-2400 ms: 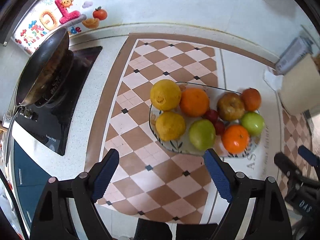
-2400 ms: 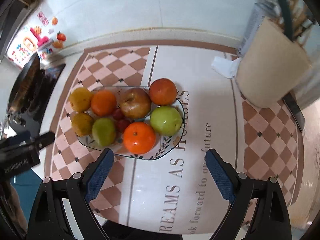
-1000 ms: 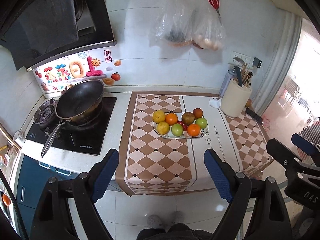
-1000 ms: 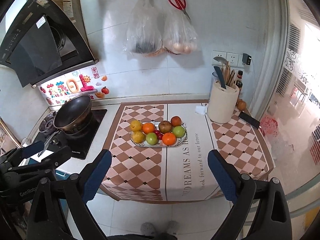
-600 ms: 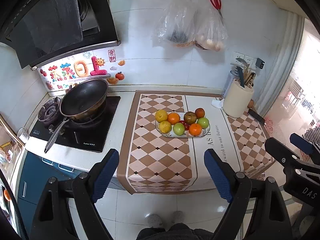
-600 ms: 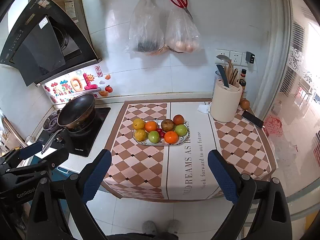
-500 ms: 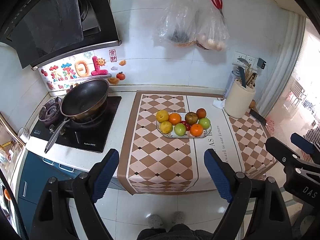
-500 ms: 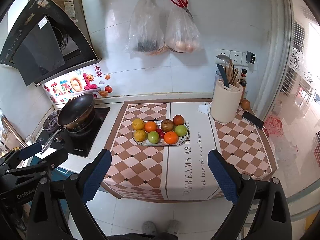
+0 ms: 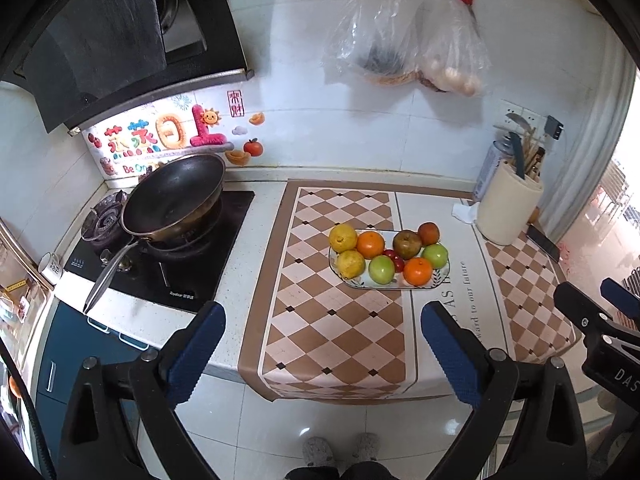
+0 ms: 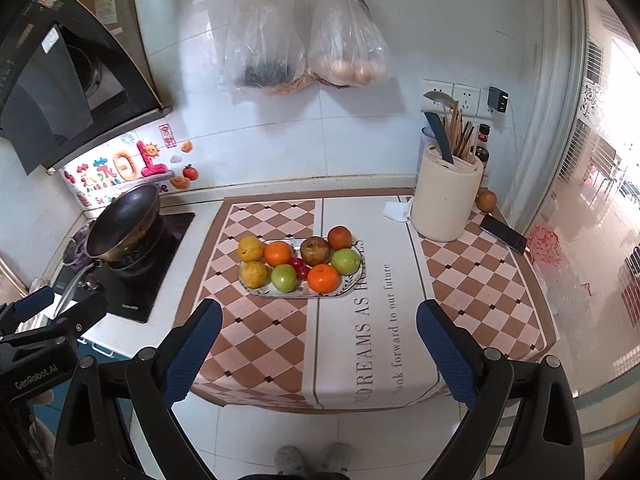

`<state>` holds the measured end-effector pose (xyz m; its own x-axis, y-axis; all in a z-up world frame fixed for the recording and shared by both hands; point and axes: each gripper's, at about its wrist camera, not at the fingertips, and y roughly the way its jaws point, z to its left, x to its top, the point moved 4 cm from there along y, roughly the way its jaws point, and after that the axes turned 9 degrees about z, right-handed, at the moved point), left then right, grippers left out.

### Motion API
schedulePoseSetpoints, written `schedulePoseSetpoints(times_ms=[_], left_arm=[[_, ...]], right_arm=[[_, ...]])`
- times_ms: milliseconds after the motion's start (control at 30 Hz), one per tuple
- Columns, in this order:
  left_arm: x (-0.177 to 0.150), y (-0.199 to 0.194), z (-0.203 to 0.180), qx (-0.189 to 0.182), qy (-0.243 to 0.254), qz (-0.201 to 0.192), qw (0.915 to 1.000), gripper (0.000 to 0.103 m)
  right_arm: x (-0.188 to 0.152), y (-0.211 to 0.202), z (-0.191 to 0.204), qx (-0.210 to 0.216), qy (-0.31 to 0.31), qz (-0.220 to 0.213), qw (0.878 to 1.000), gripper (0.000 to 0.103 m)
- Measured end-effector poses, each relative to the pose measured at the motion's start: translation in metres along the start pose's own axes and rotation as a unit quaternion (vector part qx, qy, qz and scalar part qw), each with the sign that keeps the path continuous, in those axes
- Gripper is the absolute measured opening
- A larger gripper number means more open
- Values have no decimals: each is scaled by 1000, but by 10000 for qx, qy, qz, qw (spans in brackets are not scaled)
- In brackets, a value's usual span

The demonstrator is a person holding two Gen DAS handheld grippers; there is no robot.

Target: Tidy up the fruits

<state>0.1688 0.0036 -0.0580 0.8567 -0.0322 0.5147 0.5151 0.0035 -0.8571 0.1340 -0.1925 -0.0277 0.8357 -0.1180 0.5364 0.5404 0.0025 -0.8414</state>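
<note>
Between both pairs of jaws, nothing: the left gripper (image 9: pixel 322 346) is opening wide, the right gripper (image 10: pixel 318 344) gapes. Fruit sits grouped on the plate (image 10: pixel 348 286) on the desk (image 10: pixel 352 344), apparently done.

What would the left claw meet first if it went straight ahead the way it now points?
Probably the checkered mat on the counter, just short of the fruit plate. The left claw, jaws opening, holds nothing; depth is uncertain.
</note>
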Motion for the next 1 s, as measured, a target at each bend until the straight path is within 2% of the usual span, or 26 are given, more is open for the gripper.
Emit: schedulePoseSetpoints(times_ms=[300,533,1000], left_arm=[[15,44,-6,88,-4,292,9995,100],[21,65,-11,147,40,430,9990,100],[25,79,-12,196,55,501,9985,100]], right_arm=[[19,49,-6,-69,64,195,9998,100],[22,77,-12,-126,122,374,9991,100],[23,83,-10,-177,85,399,9990,100]])
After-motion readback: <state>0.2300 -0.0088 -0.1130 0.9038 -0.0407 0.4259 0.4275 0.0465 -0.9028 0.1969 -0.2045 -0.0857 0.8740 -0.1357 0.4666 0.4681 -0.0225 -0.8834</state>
